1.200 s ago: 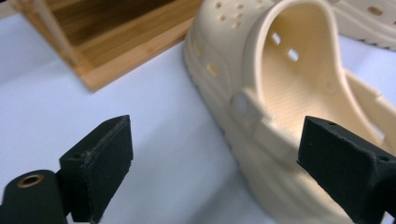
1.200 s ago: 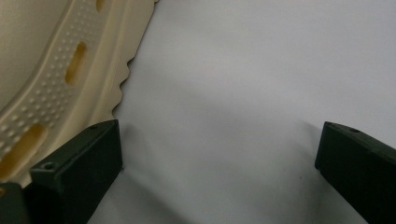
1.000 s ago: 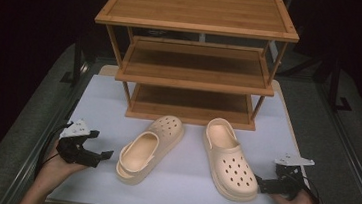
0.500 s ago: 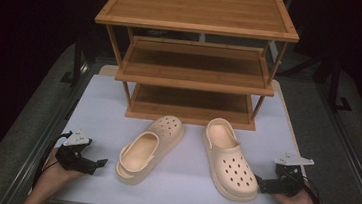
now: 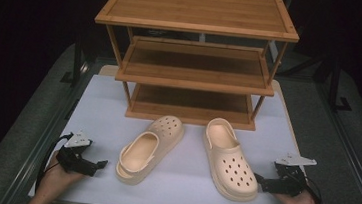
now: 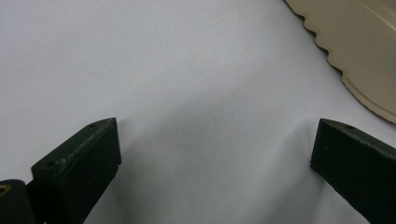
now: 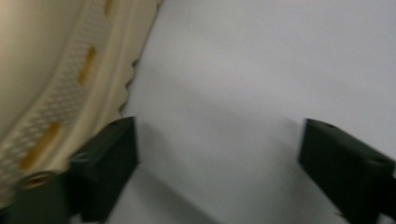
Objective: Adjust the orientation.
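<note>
Two cream clogs lie on the white board (image 5: 181, 187) in front of a wooden rack. The left clog (image 5: 147, 149) points away and to the right; the right clog (image 5: 228, 159) has its toe towards me. My left gripper (image 5: 96, 164) rests low at the board's front left, a short way from the left clog. Its jaws have just been opening and stand open (image 6: 217, 130) with bare board between them; the clog's ridged sole (image 6: 355, 46) is off to one side. My right gripper (image 5: 259, 181) sits by the right clog's toe. Its jaws (image 7: 219, 135) have just been closing, nothing between them, the clog (image 7: 56, 70) beside one jaw.
A three-tier wooden shoe rack (image 5: 195, 58) stands at the back of the board, its shelves bare. Dark grey matting (image 5: 350, 148) flanks the board on both sides, with black stand feet (image 5: 68, 77) on it.
My left hand has sunk towards the board's front edge, and its gripper now sits lower. The right hand and both clogs have stayed put.
</note>
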The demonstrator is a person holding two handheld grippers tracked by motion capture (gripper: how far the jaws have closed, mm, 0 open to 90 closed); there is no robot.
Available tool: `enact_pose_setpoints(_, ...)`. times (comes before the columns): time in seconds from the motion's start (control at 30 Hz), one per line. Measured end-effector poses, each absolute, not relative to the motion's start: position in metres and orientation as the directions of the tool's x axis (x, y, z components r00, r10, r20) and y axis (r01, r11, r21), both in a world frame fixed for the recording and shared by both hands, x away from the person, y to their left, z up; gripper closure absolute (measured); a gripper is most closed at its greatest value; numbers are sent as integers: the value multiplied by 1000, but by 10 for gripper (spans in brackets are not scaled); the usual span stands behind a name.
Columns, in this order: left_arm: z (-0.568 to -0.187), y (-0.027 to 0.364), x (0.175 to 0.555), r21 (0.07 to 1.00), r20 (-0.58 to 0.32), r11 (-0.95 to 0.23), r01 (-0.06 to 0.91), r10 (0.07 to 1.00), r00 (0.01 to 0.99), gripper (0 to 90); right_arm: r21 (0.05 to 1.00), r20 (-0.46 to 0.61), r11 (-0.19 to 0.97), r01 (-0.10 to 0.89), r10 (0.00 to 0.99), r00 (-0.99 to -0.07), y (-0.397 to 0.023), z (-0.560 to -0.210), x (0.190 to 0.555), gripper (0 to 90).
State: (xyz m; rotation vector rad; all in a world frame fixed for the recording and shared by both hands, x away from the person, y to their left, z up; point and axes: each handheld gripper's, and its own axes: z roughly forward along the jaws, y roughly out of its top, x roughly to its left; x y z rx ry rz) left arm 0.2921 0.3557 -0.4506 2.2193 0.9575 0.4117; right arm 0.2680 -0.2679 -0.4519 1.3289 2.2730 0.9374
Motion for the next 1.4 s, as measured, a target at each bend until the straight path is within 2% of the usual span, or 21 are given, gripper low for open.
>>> enact_pose_setpoints(0.03, -451, 356, 292, 691, 20, -501, 520, 733, 680, 9, 696, 41, 327, 639, 871, -490, -269, -449, 267, 175)
enact_pose_setpoints(0.13, -451, 356, 292, 692, 19, -500, 521, 733, 680, 9, 714, 76, 284, 640, 877, -474, -274, -439, 262, 380)
enact_pose_setpoints(0.3, -451, 356, 292, 691, 18, -500, 521, 733, 680, 9, 761, 128, 245, 600, 851, -510, -274, -418, 251, 725)
enact_pose_setpoints(0.33, -451, 356, 292, 691, 18, -500, 521, 733, 680, 9, 769, 131, 248, 589, 841, -525, -274, -414, 249, 819)
enact_pose_setpoints(0.4, -451, 356, 292, 691, 18, -501, 522, 733, 679, 9, 786, 130, 255, 564, 823, -553, -270, -406, 245, 896)
enact_pose_setpoints(0.8, -451, 356, 293, 690, 16, -500, 523, 734, 679, 10, 820, 226, 241, 519, 698, -680, -236, -389, 231, 897)
enact_pose_setpoints(1.07, -451, 356, 293, 690, 16, -500, 523, 734, 679, 10, 799, 240, 301, 521, 635, -734, -203, -400, 228, 898)
enact_pose_setpoints(1.4, -451, 356, 292, 690, 17, -500, 523, 734, 679, 10, 768, 251, 358, 531, 595, -764, -185, -413, 220, 898)
